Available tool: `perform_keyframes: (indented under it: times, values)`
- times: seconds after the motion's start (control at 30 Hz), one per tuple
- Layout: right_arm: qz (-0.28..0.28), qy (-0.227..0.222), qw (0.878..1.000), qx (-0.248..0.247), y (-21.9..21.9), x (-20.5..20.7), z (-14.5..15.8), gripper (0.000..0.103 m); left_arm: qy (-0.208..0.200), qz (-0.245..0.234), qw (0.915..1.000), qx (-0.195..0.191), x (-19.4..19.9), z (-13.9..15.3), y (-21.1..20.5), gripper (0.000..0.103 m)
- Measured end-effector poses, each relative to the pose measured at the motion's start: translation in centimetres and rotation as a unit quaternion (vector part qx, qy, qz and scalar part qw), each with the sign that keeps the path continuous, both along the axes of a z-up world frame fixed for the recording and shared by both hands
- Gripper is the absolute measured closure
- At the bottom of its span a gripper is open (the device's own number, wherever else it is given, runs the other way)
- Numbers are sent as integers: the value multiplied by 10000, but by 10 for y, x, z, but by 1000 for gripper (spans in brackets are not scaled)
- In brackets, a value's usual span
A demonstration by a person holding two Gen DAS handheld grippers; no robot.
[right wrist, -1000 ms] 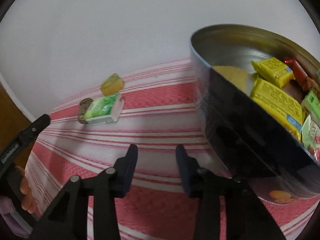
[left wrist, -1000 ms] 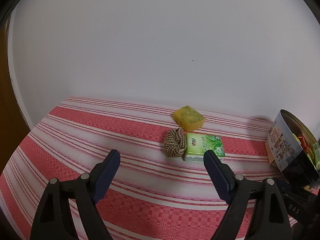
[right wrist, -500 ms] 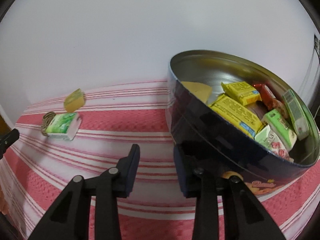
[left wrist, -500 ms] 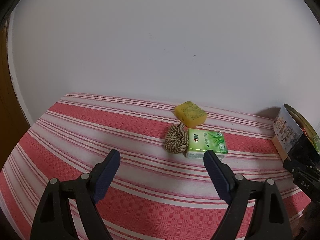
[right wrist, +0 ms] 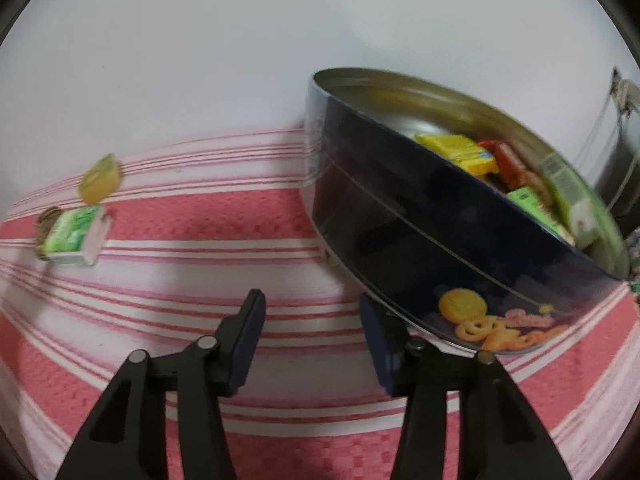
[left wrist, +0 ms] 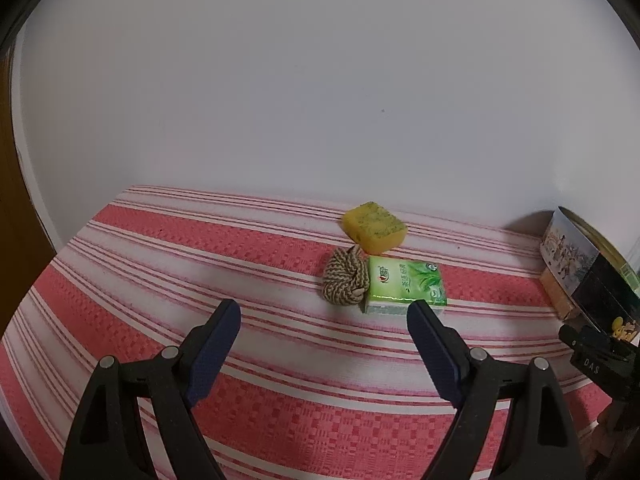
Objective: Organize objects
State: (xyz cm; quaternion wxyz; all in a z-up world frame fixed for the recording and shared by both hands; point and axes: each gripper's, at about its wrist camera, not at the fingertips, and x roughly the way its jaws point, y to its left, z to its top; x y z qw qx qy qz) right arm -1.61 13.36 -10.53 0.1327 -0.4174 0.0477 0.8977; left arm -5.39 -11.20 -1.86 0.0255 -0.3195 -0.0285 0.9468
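Observation:
A yellow sponge (left wrist: 375, 226), a coil of brown rope (left wrist: 345, 277) and a green tissue pack (left wrist: 406, 286) lie together on the red-striped cloth (left wrist: 200, 264). My left gripper (left wrist: 323, 322) is open and empty, just short of them. They also show far left in the right wrist view: tissue pack (right wrist: 74, 235), sponge (right wrist: 100, 178). A round dark-blue cookie tin (right wrist: 432, 248) holds several snack packets (right wrist: 460, 150). My right gripper (right wrist: 311, 314) is open and empty, its right finger close beside the tin's wall.
The tin's edge (left wrist: 580, 264) shows at the far right of the left wrist view, with the right gripper's body below it. A white wall stands behind the table. A dark metal pot (right wrist: 618, 176) stands at the far right.
The right gripper swung back and lower beside the tin, so the tin now fills the right side. The left gripper shifted slightly; the sponge, rope and tissue pack stayed put.

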Motion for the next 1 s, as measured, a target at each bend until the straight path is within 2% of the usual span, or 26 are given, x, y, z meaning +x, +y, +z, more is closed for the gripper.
perform_keyframes:
  times: [0.2,0.4,0.53,0.67,0.8,0.87,0.93,1.0]
  values:
    - [-307,437,9984,179,18,5,11,59,98,-60,9999,10,1,2,-1,16]
    - [-162,73,9988,-449,36,-21,-4,60,66,-37,10000,-56,-5,-3,-5,16]
    - [-106,246,9991,-328,35,-27,2,60,20,-21,10000,-37,-5,-4,-6,16]
    - [-5,213,9976,-660,38,-33,0,60,82,9,9999,-85,-5,-4,-9,16]
    - [251,296,9976,-570,29,-42,3,59,-16,0,10000,-73,-8,-8,-9,16]
    - [394,498,9977,-232,19,-46,14,56,-6,-21,9999,-139,-8,-8,-8,16]
    - [660,669,9955,-137,12,-51,27,51,11,-14,9998,-196,-8,-9,-7,16]
    - [722,603,9954,-205,9,-61,33,47,-5,8,9998,-198,-10,-10,-8,16]
